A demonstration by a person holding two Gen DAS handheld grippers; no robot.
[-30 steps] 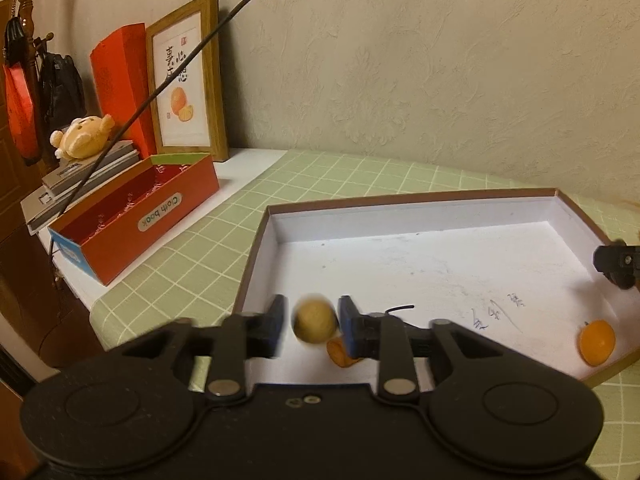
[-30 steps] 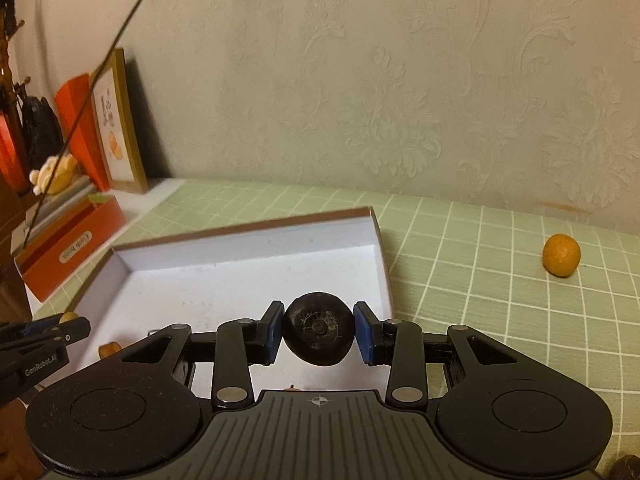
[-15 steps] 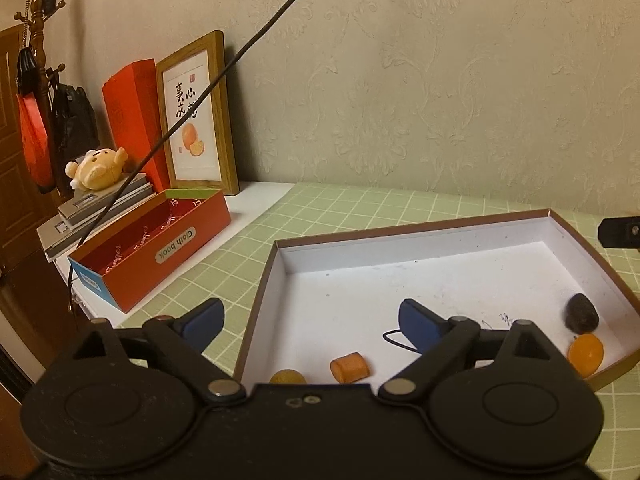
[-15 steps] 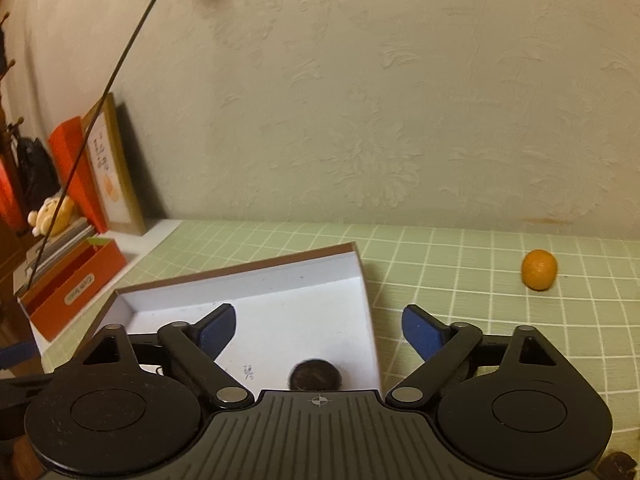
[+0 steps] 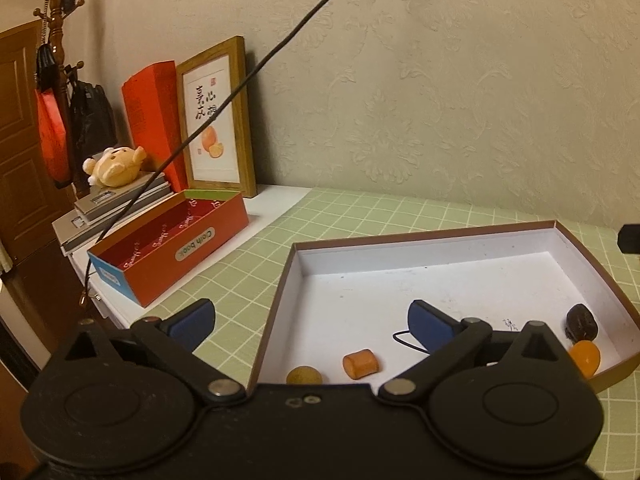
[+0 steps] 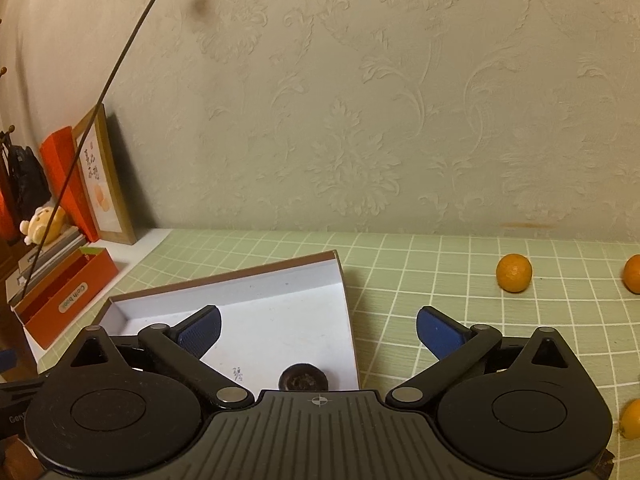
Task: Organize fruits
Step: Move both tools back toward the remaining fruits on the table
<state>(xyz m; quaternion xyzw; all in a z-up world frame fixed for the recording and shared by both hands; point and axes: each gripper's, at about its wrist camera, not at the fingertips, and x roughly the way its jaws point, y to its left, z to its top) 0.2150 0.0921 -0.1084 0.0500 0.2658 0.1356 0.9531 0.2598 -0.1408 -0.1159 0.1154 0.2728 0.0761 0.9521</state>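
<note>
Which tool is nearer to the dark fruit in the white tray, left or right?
Right. The dark fruit lies just below the open right tool. The left tool hangs over the tray's opposite edge, away from that fruit.

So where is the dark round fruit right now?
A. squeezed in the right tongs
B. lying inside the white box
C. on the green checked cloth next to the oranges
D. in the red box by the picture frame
B: the dark fruit lies on the floor of the white box, near its right wall, while the right tongs stand wide open above it with nothing between them.
</note>
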